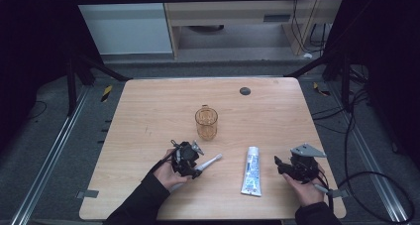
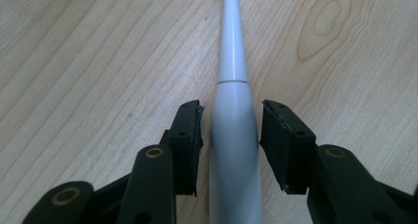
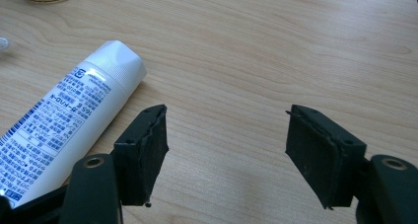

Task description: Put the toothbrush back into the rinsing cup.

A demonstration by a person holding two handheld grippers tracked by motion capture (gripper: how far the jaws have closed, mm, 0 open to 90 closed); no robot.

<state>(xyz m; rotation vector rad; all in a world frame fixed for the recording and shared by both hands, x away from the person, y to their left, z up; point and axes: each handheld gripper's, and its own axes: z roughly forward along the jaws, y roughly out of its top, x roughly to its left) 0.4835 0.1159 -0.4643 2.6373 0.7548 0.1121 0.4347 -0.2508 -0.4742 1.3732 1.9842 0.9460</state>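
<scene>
On the light wooden table (image 1: 148, 111), the left hand-held gripper (image 2: 230, 130) straddles a slim white plastic toothbrush (image 2: 233, 135), jaws parted, not clamping. A white printed toothpaste tube (image 3: 64, 120) lies just left of the released right hand-held gripper (image 3: 226, 145).

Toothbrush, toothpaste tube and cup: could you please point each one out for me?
toothbrush (image 2: 233, 130), left gripper view, on the thick handle between the jaws.
toothpaste tube (image 3: 74, 108), right gripper view, on the printed body.
cup (image 1: 206, 123), high view, on its amber side wall.
</scene>
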